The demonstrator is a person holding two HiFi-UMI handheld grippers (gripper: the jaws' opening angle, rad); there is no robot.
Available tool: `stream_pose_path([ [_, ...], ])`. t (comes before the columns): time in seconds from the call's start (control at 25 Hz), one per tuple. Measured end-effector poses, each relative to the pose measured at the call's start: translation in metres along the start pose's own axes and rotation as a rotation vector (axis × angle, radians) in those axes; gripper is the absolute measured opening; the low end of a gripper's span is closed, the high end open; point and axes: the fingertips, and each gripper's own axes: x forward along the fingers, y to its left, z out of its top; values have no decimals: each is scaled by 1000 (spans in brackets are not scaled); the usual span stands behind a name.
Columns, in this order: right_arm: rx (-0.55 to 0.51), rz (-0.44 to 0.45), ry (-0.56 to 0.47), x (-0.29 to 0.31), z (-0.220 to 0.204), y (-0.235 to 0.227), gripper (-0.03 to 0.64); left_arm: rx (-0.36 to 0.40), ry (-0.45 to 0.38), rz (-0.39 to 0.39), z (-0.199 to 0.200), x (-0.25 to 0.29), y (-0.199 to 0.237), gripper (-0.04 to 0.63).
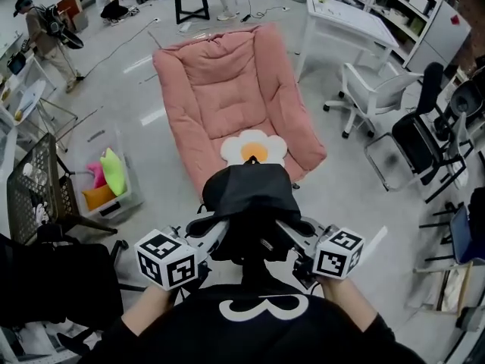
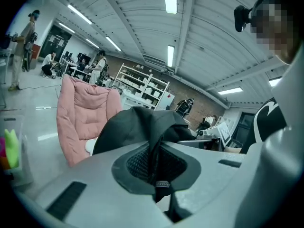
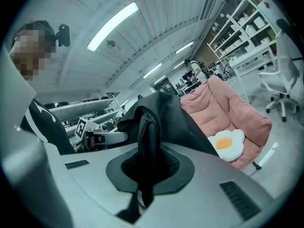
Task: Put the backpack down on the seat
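Observation:
A black backpack (image 1: 246, 196) hangs in the air in front of me, held up by its two shoulder straps. My left gripper (image 1: 214, 237) is shut on the left strap (image 2: 154, 160), which runs between its jaws. My right gripper (image 1: 290, 233) is shut on the right strap (image 3: 145, 160) in the same way. Ahead and below stands the pink padded seat (image 1: 227, 89), reclined, with a fried-egg cushion (image 1: 254, 148) on its front part. The backpack hangs just short of the seat's front edge and hides part of it. Both gripper views show the pack's black body (image 2: 137, 125) (image 3: 166, 115) beyond the jaws.
A clear bin with bright toys (image 1: 106, 180) and a black wire basket (image 1: 38, 188) stand on the floor at left. White and black office chairs (image 1: 379, 89) stand at right, a white desk (image 1: 345, 17) behind. A person (image 1: 45, 36) stands far left.

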Motion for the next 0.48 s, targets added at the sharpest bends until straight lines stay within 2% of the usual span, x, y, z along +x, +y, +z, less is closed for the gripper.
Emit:
stream_pose_path([
  [0.28,5,3,7,38,67,-80,14,-36,13,5,59,79,55,17],
  [0.48,24,-3,-1,63,106,-139,14,-30,24,17,94,136,90,17],
])
